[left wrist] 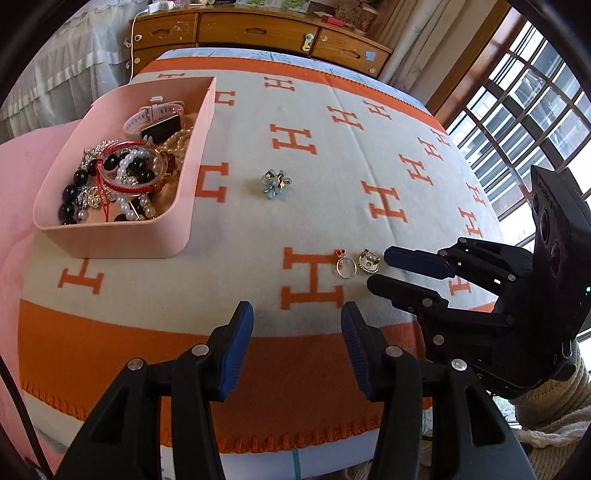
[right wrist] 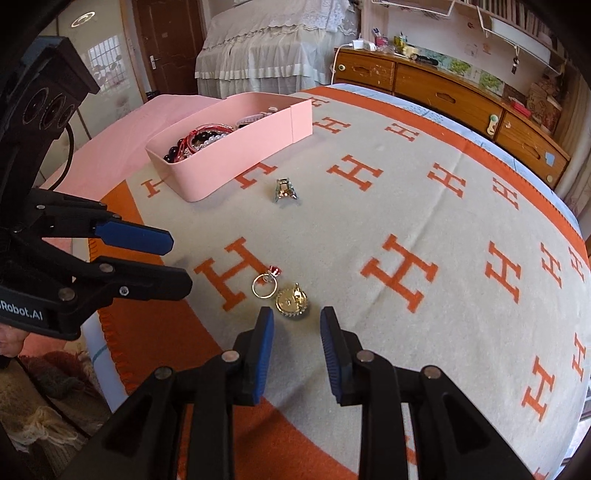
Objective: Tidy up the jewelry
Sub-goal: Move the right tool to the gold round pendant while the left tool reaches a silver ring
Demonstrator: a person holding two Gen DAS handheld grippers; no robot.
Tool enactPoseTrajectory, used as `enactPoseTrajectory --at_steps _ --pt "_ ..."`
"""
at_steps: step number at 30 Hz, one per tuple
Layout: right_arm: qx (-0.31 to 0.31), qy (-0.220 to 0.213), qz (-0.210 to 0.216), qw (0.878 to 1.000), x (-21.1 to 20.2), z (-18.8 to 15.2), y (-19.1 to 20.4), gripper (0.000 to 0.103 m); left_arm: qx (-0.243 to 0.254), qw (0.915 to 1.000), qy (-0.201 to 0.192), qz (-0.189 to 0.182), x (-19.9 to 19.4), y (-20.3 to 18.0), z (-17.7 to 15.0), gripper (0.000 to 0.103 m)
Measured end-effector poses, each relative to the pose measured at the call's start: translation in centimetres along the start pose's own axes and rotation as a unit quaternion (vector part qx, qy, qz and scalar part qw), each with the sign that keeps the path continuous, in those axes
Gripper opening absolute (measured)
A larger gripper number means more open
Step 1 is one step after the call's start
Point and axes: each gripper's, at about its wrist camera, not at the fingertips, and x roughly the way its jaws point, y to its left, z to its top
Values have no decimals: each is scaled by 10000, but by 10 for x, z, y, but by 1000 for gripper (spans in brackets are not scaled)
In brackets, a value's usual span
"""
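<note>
A pink box (left wrist: 173, 236) (right wrist: 229, 166) on the blanket holds a watch (left wrist: 155, 118), pearls and bead bracelets (left wrist: 122, 173). A blue flower clip (left wrist: 275, 182) (right wrist: 285, 191) lies loose to the right of the box. A silver ring with a red stone (left wrist: 346, 264) (right wrist: 265, 283) and a round gold brooch (left wrist: 369, 261) (right wrist: 293, 302) lie side by side near the front edge. My right gripper (right wrist: 296, 317) (left wrist: 377, 268) is open and empty, its tips just short of the brooch. My left gripper (left wrist: 297, 314) (right wrist: 181, 264) is open and empty, hovering left of the ring.
An orange and cream blanket (left wrist: 369, 147) with H letters covers the bed. A pink sheet (left wrist: 22, 177) lies at the left. A wooden dresser (left wrist: 258, 33) (right wrist: 461, 96) stands behind the bed, windows (left wrist: 524, 110) at the right.
</note>
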Motion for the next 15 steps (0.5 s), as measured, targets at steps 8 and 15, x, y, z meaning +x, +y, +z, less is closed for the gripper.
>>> enactPoseTrajectory --at_steps 8,15 --pt "-498 -208 -118 9985 5 3 10 21 148 9998 -31 126 7 -14 5 48" --pt "-59 -269 -398 9988 1 -1 -10 19 219 9997 62 108 18 -29 11 48"
